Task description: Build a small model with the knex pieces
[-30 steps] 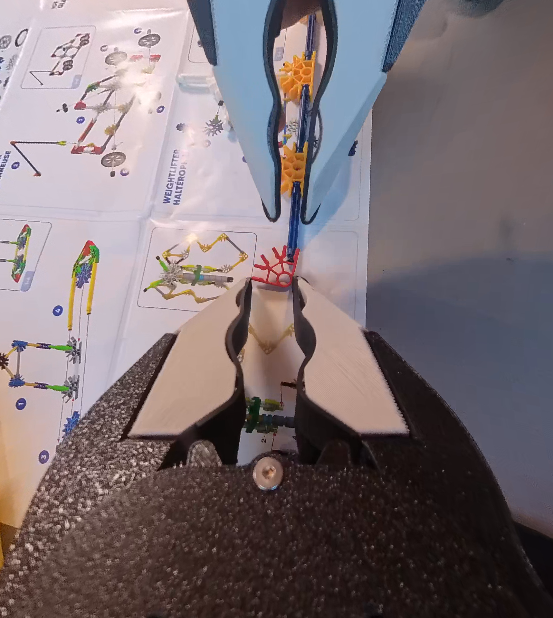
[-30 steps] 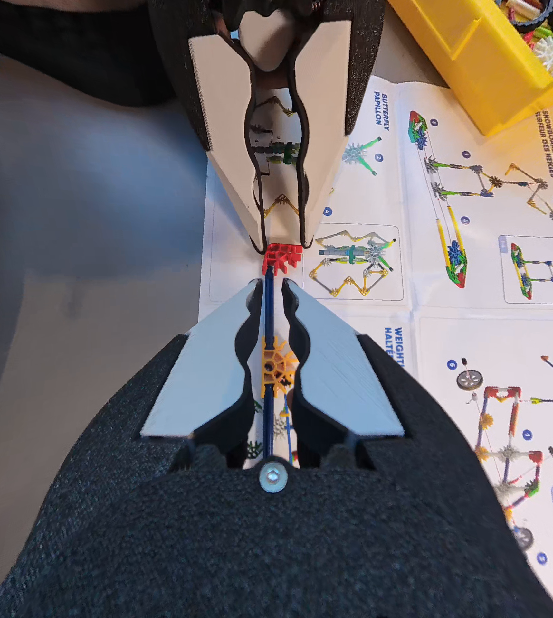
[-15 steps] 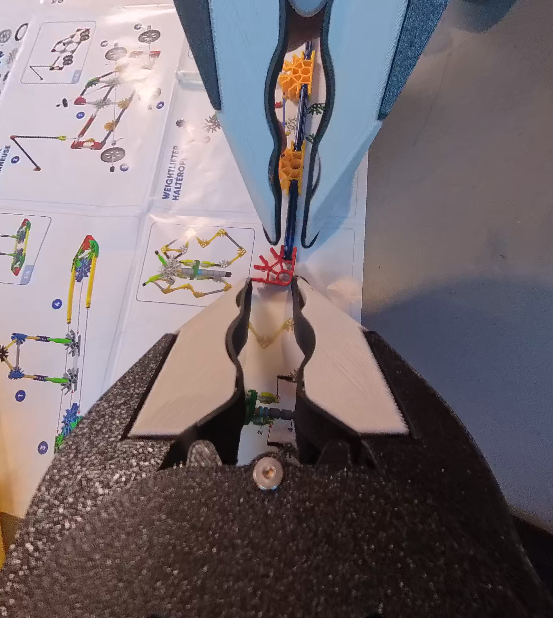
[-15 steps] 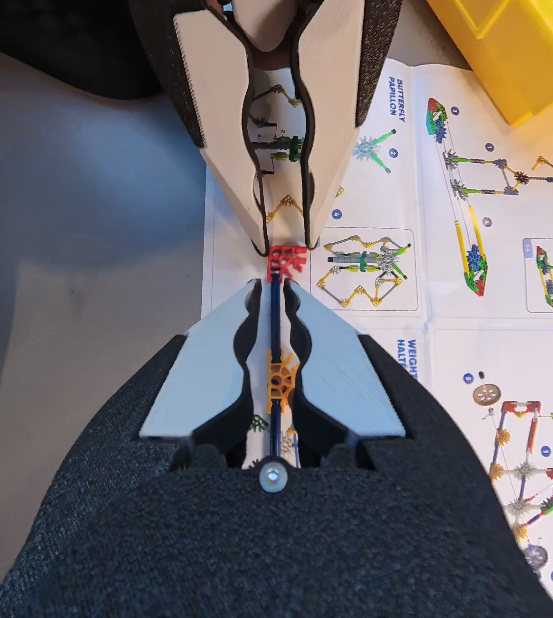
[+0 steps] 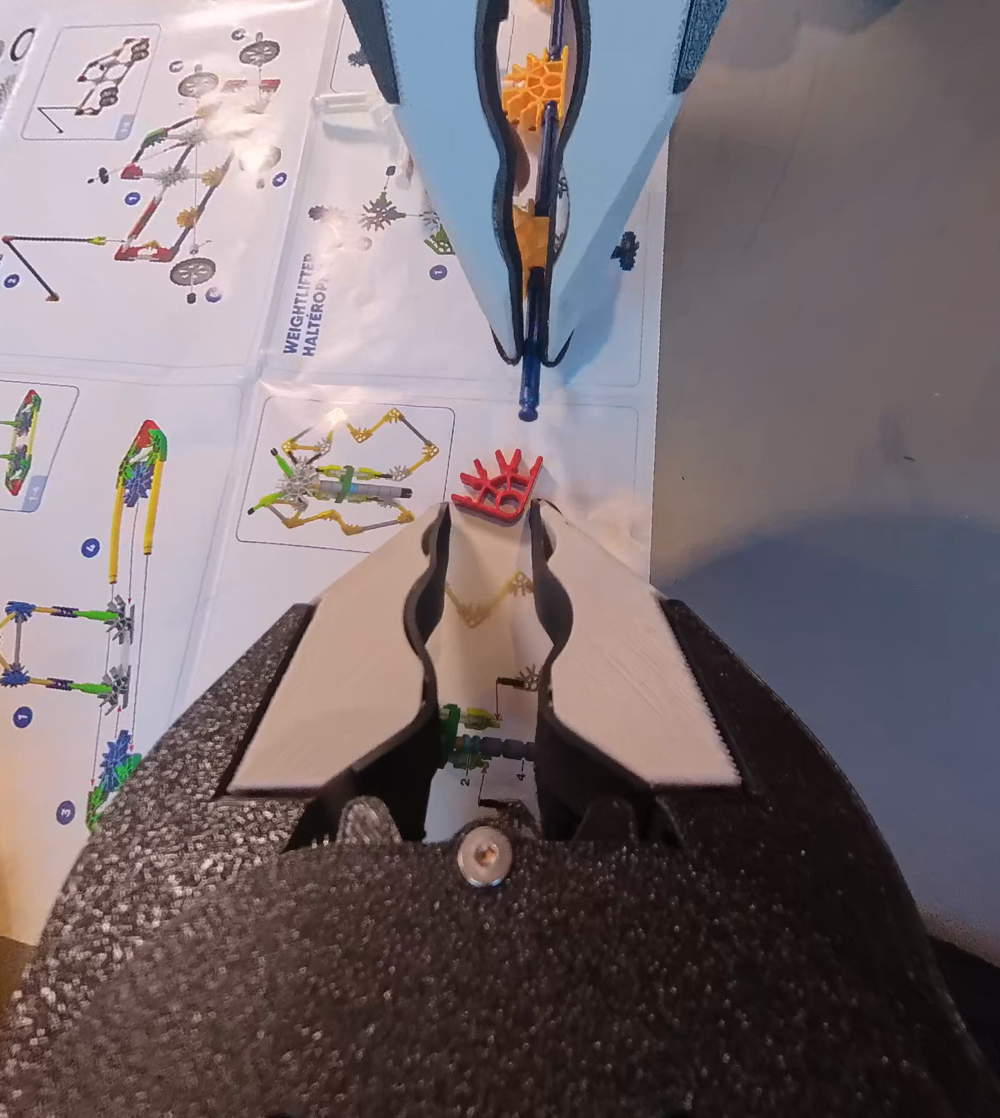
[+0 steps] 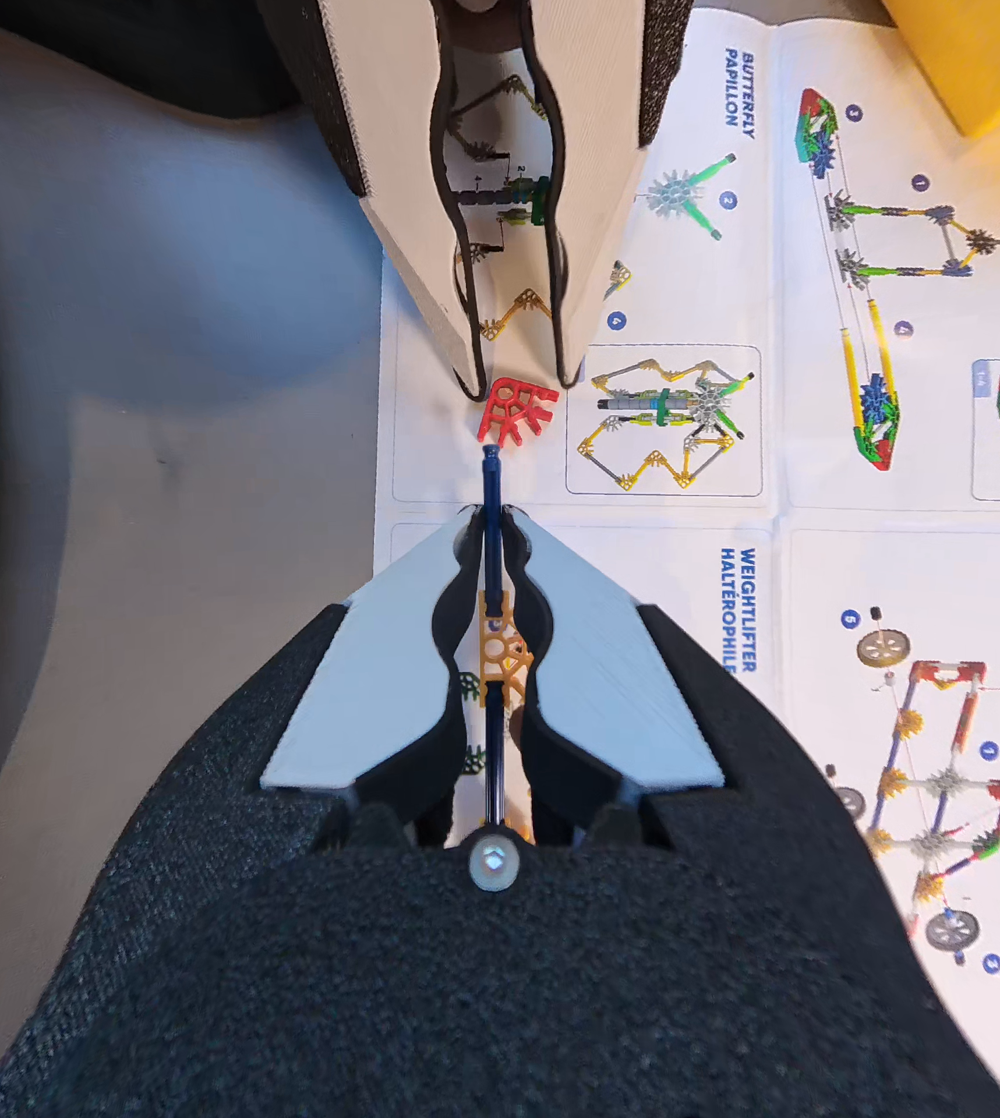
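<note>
Right claw (image 6: 490, 514) tight on blue rod (image 6: 491, 484); left claw (image 5: 488, 514) agape.

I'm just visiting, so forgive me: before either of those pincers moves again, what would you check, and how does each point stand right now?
1. Right gripper shut on the blue rod: ok.
2. Rod tip seated in the red connector: not ok, a gap shows.
3. Left gripper gripping the red connector: not ok, it lies loose just beyond the open tips.
4. Rod aimed at a connector slot: cannot tell.
5. Instruction sheet lying flat: ok.
</note>
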The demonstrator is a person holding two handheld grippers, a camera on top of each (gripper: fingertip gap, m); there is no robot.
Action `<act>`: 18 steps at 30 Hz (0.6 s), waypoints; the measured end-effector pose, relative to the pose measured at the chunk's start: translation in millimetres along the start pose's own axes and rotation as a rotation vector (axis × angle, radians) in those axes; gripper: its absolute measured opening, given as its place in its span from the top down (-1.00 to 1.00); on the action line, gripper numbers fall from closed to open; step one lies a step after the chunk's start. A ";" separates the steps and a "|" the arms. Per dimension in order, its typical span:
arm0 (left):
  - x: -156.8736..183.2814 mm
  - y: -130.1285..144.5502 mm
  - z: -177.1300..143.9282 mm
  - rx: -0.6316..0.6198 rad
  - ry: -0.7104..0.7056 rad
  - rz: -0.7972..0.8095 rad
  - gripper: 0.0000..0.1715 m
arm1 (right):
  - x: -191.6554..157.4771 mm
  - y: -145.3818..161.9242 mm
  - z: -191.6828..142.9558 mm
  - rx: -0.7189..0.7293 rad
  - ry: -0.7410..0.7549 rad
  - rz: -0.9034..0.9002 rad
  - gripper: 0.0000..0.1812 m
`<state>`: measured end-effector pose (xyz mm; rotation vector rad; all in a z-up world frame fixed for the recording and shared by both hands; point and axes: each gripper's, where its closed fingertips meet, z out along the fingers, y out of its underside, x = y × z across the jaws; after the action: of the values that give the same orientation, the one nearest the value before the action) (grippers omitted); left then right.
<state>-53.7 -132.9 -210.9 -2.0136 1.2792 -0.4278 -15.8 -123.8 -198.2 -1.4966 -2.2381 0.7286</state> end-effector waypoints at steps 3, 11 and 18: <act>-1.2 -0.3 -0.1 0.003 -0.005 -0.003 0.71 | -2.7 -7.1 0.4 0.038 -0.011 0.026 0.95; 5.7 -2.0 3.1 -0.057 -0.017 -0.043 0.88 | 0.0 -3.5 11.4 -0.001 0.010 0.078 0.95; 15.9 -3.5 -5.8 -0.038 0.056 -0.067 0.85 | -0.1 0.9 11.7 -0.028 0.018 0.088 0.95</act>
<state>-47.7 -148.3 -205.8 -2.0946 1.2649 -0.4986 -21.5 -126.2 -208.1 -1.6171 -2.1896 0.7089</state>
